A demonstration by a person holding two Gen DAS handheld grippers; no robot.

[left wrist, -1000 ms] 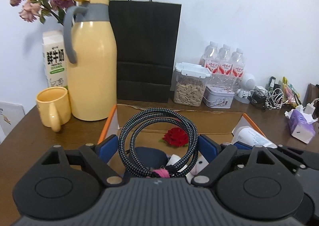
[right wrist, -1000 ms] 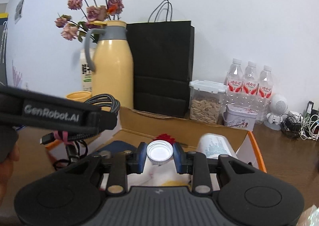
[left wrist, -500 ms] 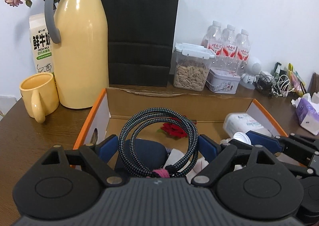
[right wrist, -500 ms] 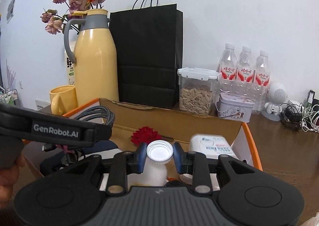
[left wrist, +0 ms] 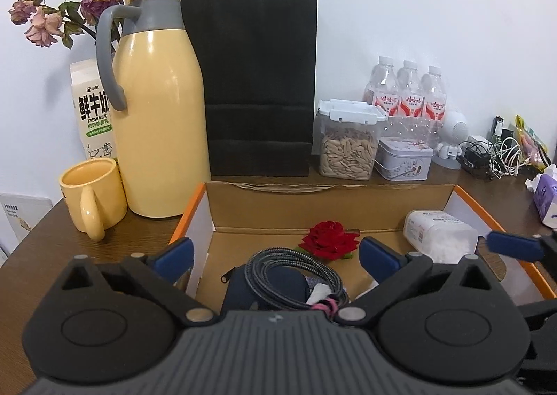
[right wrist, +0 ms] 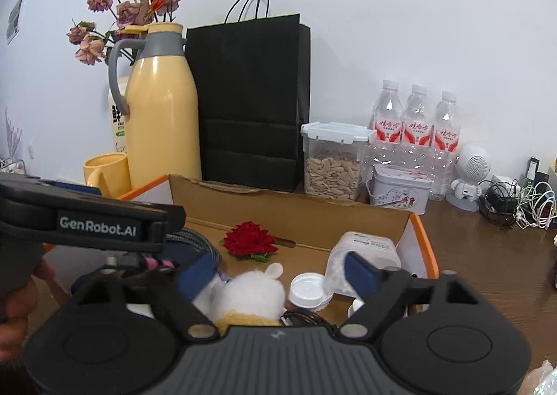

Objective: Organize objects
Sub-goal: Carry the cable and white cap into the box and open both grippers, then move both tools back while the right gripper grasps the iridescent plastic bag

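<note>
With both spread-jawed grippers, left [left wrist: 275, 255] and right [right wrist: 278, 269], empty above the orange-edged cardboard box [left wrist: 313, 202], lift straight up, clear of the coiled braided cable [left wrist: 292, 276] lying just below.

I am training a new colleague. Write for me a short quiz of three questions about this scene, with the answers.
1. True or false: the left gripper is shut on the coiled cable.
2. Which lies in the cardboard box beside the plush toy? A) yellow mug B) white-capped bottle C) metal tin
3. Fill in: the red ____ lies near the back wall of the box.

Key:
1. False; both grippers are open, and the cable lies in the box.
2. B, the white-capped bottle, below the open right gripper.
3. Flower.
</note>
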